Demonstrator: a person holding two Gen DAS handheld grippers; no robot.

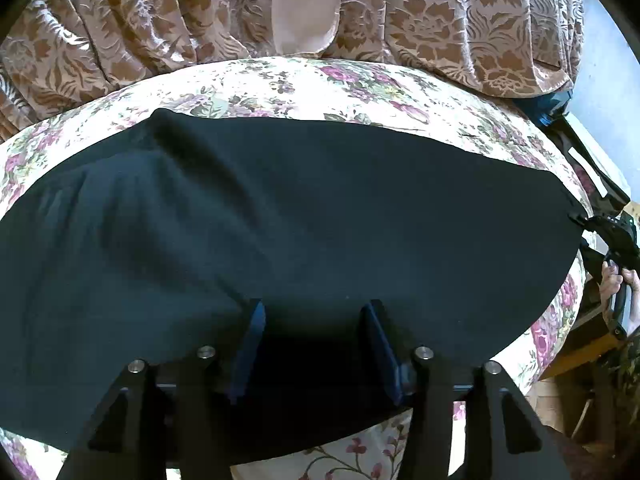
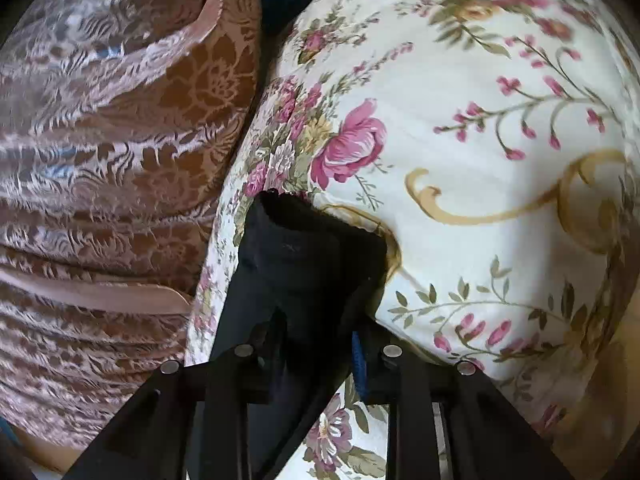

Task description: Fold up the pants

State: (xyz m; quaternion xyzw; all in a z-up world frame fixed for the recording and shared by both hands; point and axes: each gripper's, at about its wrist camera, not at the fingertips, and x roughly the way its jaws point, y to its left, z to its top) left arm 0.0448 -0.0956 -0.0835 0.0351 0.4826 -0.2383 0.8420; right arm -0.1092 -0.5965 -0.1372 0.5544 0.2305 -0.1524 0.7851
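Black pants [image 1: 280, 208] lie spread across a bed with a flowered sheet [image 1: 320, 84]. My left gripper [image 1: 314, 312] stands over their near edge. Its blue pads [image 1: 252, 320] are apart, with the cloth lying flat between and under them, not pinched. At the far right, my right gripper [image 1: 600, 226] meets the end of the pants, which is drawn to a point there; a hand [image 1: 612, 280] holds it. In the right wrist view, a bunched corner of the pants [image 2: 304, 248] sits between the fingers of my right gripper [image 2: 312, 256], which is shut on it above the sheet [image 2: 460, 200].
A brown patterned curtain [image 1: 440, 20] with a pink tie band [image 1: 304, 8] hangs along the bed's far side, and also shows as the curtain [image 2: 120, 140] on the left of the right wrist view. A blue object [image 1: 552, 108] and wooden furniture [image 1: 580, 352] stand past the bed's right edge.
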